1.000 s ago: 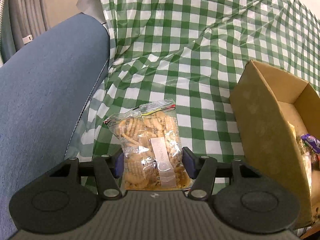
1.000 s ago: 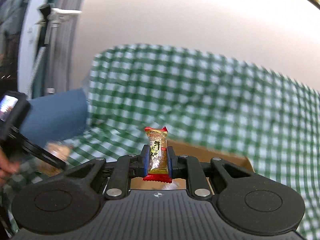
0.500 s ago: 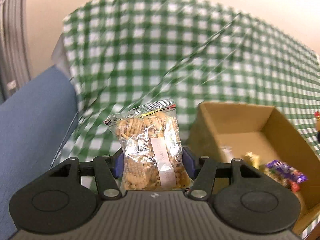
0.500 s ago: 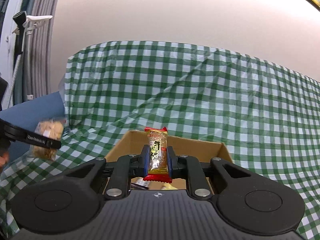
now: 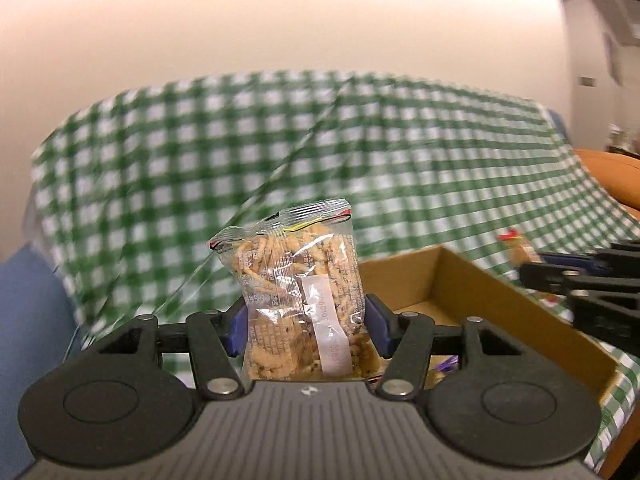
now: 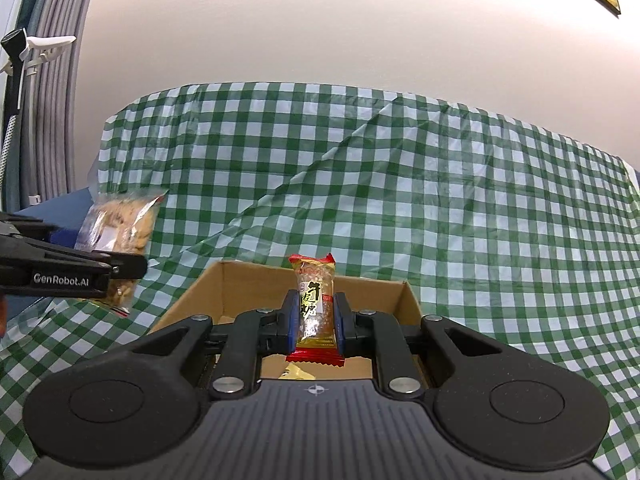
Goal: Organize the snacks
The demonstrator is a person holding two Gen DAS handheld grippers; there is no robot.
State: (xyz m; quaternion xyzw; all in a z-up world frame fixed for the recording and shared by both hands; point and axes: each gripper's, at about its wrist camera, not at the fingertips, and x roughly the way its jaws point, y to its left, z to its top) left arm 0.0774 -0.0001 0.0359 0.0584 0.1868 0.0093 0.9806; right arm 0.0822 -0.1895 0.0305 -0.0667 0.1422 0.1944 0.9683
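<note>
The left gripper (image 5: 306, 326) tips slightly downward, pinching an upright clear bag (image 5: 300, 300) of crackers, with the box (image 5: 480, 292) at 3 o'clock. The right gripper (image 6: 316, 320) clamps a candy (image 6: 315, 304) upright above the box (image 6: 240, 284), left gripper (image 6: 100, 270) at 9 o'clock.

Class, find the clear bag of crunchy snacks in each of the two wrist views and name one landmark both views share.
Left wrist view: the clear snack bag stands centre frame, clamped upright in the left gripper.
Right wrist view: the same bag is at the left edge, above the tablecloth.
Shared landmark: the cardboard box on the green checked tablecloth.
</note>
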